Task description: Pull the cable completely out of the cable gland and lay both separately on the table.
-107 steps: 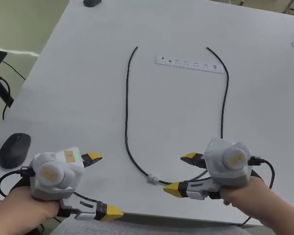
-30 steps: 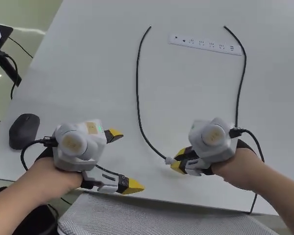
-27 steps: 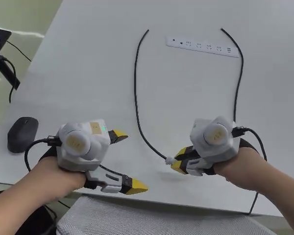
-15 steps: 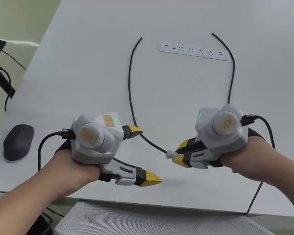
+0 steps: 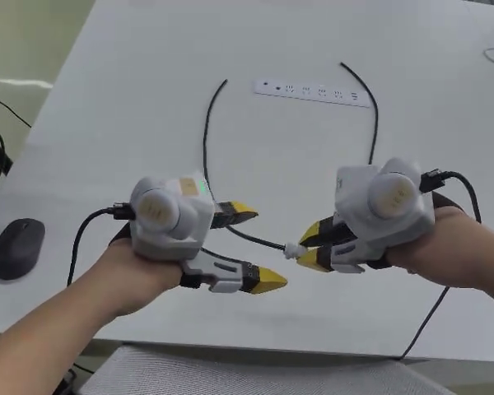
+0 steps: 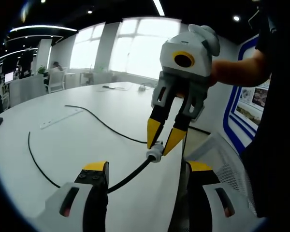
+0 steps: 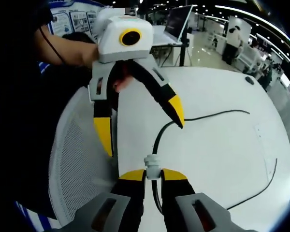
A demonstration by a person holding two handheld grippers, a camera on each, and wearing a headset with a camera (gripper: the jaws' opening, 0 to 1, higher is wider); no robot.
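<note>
- right gripper is clamped down on the black cable, right behind the white cable gland. The gland pokes out just past the yellow tips. In the right gripper view you can see the cable running back between the two jaws.
- left gripper has its jaws spread wide. In the head view they point toward 3 o'clock, straight at the gland, close but not touching it.
- in the left gripper view the cable passes through the gap between its own jaws, heading up to the gland at roughly 12 o'clock.
- the rest of the cable lies on the white table in a big U. Both loose ends sit up toward 12 o'clock, one on either side of a white power strip.
- dark mouse over at 9 o'clock, near the table edge.
</note>
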